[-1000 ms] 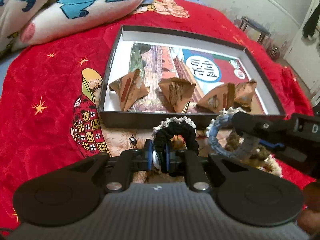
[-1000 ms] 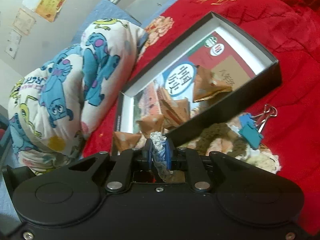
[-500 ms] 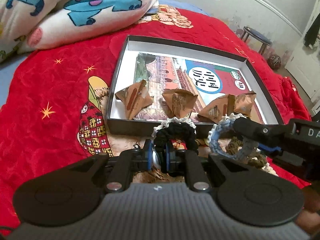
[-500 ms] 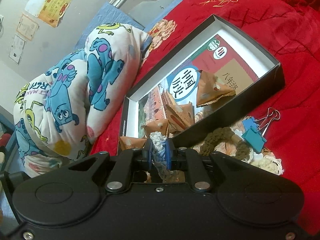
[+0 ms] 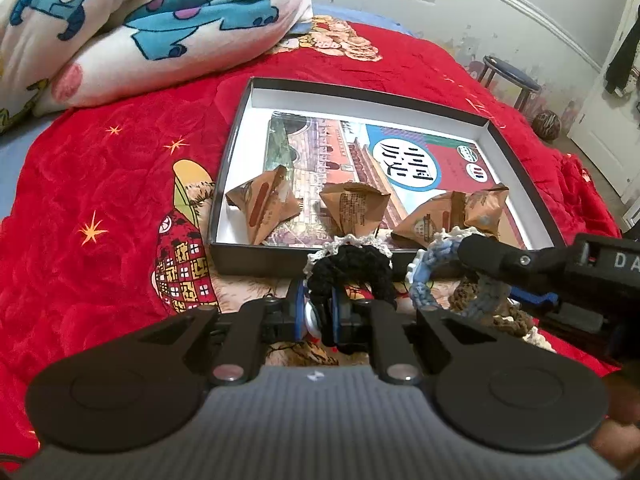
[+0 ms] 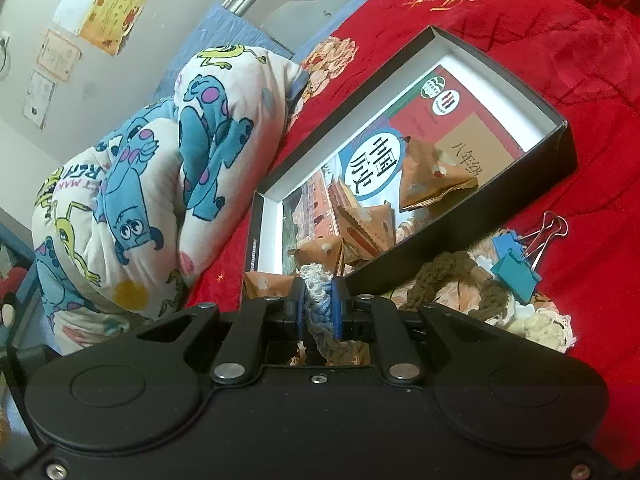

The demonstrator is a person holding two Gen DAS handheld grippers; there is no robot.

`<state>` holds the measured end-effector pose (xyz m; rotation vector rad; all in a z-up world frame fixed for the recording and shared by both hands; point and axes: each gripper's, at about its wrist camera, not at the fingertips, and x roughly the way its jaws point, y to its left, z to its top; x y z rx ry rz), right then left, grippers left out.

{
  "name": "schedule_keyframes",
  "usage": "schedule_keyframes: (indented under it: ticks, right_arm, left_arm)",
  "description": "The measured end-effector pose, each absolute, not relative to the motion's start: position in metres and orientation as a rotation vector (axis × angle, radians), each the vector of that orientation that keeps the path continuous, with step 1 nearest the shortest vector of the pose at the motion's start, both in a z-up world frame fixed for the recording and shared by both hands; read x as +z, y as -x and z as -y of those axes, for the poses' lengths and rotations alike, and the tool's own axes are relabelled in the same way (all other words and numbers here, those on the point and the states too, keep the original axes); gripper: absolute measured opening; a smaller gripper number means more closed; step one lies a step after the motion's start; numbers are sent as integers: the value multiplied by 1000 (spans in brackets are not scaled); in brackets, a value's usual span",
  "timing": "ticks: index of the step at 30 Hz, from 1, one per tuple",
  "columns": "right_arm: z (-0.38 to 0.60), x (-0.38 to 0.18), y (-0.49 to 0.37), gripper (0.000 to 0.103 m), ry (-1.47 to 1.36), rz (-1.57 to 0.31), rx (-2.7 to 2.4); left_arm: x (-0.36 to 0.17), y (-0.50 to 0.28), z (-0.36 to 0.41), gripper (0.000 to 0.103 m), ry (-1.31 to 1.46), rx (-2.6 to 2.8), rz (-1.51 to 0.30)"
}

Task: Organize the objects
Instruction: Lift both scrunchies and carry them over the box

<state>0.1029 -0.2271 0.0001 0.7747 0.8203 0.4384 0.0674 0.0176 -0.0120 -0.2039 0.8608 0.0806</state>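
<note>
Left gripper (image 5: 319,312): fingers narrow, clamped on a black crocheted scrunchie (image 5: 352,270) with white lace trim, loop standing up at 12 o'clock of the fingertips, just short of the black box's (image 5: 256,266) near wall. Right gripper (image 6: 319,304): fingers likewise narrow, pinching a blue crocheted scrunchie (image 6: 318,294) with white edging; in the left view that piece (image 5: 430,276) hangs at 3 o'clock of the black one. Box sits on the red blanket (image 5: 100,184), holding a book (image 5: 408,160) and folded brown paper packets (image 5: 264,204). Outside the box, at 3 o'clock of the right fingers: brown scrunchie (image 6: 444,276), blue binder clips (image 6: 516,270).
</note>
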Motion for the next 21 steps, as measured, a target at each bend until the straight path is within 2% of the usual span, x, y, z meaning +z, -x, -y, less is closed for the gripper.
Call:
schedule_keyframes:
  ticks: [13,21]
  right_arm:
    - [230,3,-105,14,-846,-784,478]
    - [225,33,-105,14,-839,-714,531]
  left_arm:
    - [6,-60,-18,17,205,27,-757]
    - [41,-52,-30,17,268,-6,-630]
